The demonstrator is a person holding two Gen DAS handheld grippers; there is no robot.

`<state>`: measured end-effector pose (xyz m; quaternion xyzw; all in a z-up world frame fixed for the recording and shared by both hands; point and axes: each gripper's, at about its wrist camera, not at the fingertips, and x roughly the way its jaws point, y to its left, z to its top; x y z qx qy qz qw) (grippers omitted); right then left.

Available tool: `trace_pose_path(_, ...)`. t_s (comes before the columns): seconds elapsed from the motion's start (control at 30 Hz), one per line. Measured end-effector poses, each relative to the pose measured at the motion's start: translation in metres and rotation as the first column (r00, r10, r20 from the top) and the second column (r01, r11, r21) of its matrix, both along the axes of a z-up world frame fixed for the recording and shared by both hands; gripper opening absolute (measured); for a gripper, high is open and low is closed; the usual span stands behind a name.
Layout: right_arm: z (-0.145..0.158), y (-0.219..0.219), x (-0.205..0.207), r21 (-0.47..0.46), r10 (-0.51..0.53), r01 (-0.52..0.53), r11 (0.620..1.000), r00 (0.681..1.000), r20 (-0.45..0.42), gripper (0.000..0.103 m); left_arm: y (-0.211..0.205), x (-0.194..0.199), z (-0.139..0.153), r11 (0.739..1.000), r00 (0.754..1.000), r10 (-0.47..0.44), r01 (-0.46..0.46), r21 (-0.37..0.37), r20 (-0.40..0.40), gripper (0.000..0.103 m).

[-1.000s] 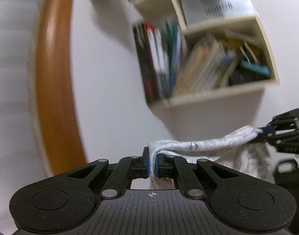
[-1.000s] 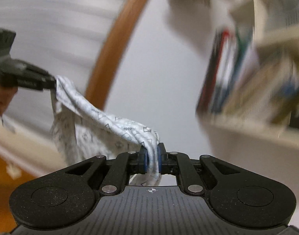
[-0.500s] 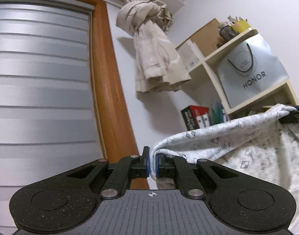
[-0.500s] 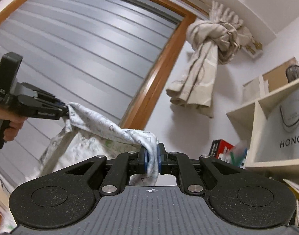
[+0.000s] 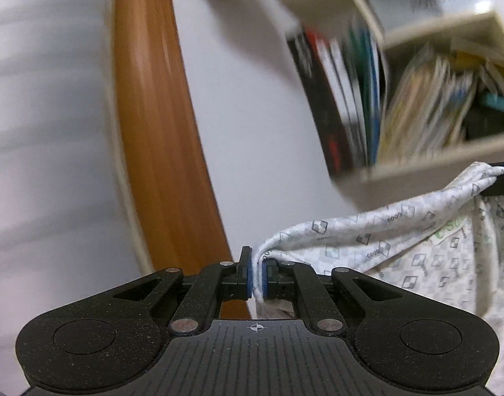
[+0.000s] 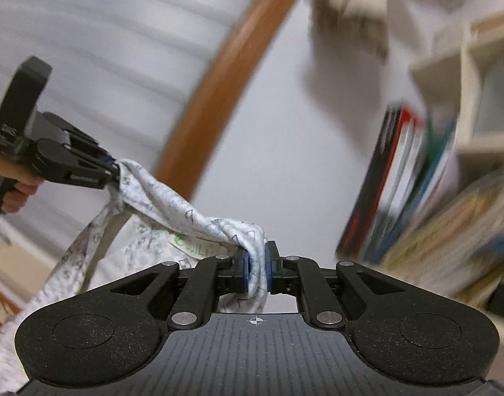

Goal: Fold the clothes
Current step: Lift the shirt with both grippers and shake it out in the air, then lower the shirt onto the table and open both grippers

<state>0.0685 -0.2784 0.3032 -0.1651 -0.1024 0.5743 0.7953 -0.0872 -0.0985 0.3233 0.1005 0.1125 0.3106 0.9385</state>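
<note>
Between the two grippers hangs a white patterned garment, held up in the air. Left gripper and right gripper point roughly level, each clamped on a bunched edge. Behind are a blurred bookshelf and window frame.

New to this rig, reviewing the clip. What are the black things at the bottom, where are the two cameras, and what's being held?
No robot arm here: a person holds a two-finger gripper in each hand, with a fisheye camera on each looking along its fingers. The black shape at the bottom of each picture is that gripper's own body. The left gripper and right gripper are both shut on the patterned white garment, which hangs between them in the air. No work surface is in view. Behind, blurred: a bookshelf and a wooden window frame.
</note>
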Motion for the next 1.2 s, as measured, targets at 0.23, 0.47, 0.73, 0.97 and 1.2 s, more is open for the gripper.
trace_pose_path(0.23, -0.174, 0.094, 0.078, -0.424, -0.209, 0.089, 0.901, 0.946, -0.246, 0.026, 0.060, 0.082, -0.195, 0.933, 0.937, -0.072, -0.057, -0.355, -0.341, 0.024)
trace_pose_path(0.47, -0.225, 0.081, 0.099, -0.507, -0.214, 0.025, 0.862, 0.924, -0.318, 0.042, 0.067, 0.065, -0.238, 0.893, 0.930, -0.141, -0.028, -0.449, -0.339, 0.071)
trace_pose_path(0.73, -0.253, 0.023, 0.108, -0.546, -0.192, -0.054, 0.836, 0.903, -0.384, 0.050, 0.042, 0.012, -0.247, 0.851, 0.968, -0.149, 0.020, -0.525, -0.204, 0.078)
trace_pose_path(0.97, -0.284, -0.034, 0.107, -0.529, -0.205, -0.084, 0.844, 0.862, -0.463, 0.052, 0.024, -0.054, -0.272, 0.831, 0.991, -0.088, 0.015, -0.555, -0.105, 0.079)
trace_pose_path(1.2, -0.287, -0.046, 0.086, -0.520, -0.217, -0.094, 0.849, 0.835, -0.505, 0.052, 0.031, -0.075, -0.291, 0.801, 0.995, -0.093, 0.055, -0.596, -0.034, 0.079)
